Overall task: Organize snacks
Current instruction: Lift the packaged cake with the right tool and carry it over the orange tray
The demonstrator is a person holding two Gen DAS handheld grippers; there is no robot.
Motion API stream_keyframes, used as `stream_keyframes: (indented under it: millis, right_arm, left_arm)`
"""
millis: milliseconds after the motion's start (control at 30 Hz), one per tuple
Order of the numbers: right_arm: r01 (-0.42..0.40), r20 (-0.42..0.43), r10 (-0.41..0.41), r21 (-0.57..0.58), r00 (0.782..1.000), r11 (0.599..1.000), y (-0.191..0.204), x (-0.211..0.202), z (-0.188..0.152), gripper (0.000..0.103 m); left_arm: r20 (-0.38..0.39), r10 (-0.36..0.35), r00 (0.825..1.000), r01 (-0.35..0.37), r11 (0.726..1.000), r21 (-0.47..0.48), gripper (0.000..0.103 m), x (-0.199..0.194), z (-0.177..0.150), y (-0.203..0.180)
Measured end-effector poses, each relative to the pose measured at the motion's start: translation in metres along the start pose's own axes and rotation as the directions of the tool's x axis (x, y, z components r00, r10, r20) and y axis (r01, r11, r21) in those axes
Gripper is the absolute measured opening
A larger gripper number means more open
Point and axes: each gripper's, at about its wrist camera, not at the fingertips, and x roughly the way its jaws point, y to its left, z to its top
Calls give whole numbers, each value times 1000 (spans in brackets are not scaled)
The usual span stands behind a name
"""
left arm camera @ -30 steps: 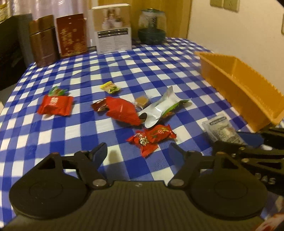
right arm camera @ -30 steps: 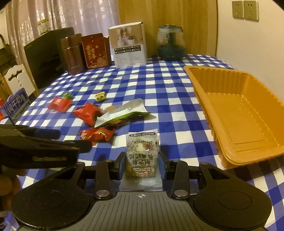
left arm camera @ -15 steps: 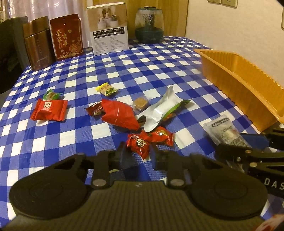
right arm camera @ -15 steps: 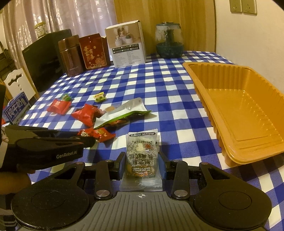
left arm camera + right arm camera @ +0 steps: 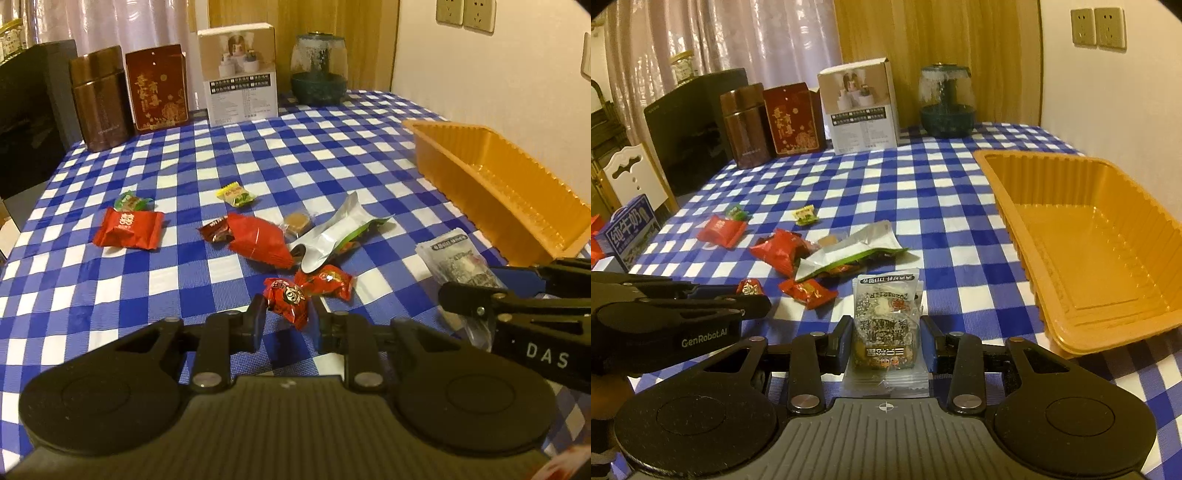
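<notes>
My left gripper (image 5: 286, 315) is shut on a small red candy (image 5: 286, 300) and holds it just above the blue checked cloth. A second red candy (image 5: 327, 282) lies just beyond it. My right gripper (image 5: 886, 334) is shut on a clear nut snack packet (image 5: 886, 317), lifted off the table, left of the empty orange tray (image 5: 1086, 251). The tray also shows in the left wrist view (image 5: 495, 184). More snacks lie in the middle: a big red packet (image 5: 256, 240), a silver-green pouch (image 5: 332, 230), a red packet (image 5: 127, 229) at left, a yellow candy (image 5: 236, 194).
At the table's far edge stand a brown canister (image 5: 99, 98), a red box (image 5: 159, 90), a white box (image 5: 240, 86) and a glass jar (image 5: 319, 70). A wall runs along the right. A milk carton (image 5: 631, 230) and a chair sit off the left edge.
My left gripper moved forward, closed on the small red candy and lifted it. My right gripper rose with the nut packet still in it.
</notes>
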Motion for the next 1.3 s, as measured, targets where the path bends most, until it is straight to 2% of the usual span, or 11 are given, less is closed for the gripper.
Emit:
stream_keyframes:
  millis: [300,633,933,1300]
  right_arm:
    - [12,38,-12,5,999,1000,-4,-23,9,38]
    - [37,71,-39,22,997,999,-23,-54,16,38]
    - [87,106,-92,51,990,995,-61,-80,26,38]
    - [169,131,-184,120,974,978,-129,-100,42,38]
  left_arm:
    - [17,0,1000,1,999,-38,22,-26,5,-13]
    - [40,-44,998,46,998,-54,22,-49,14,-47]
    - [71,-99,993,100,995,-10,22,-56,36,-90]
    - [88,-179,980,175,983,47,22,-49,64,-145]
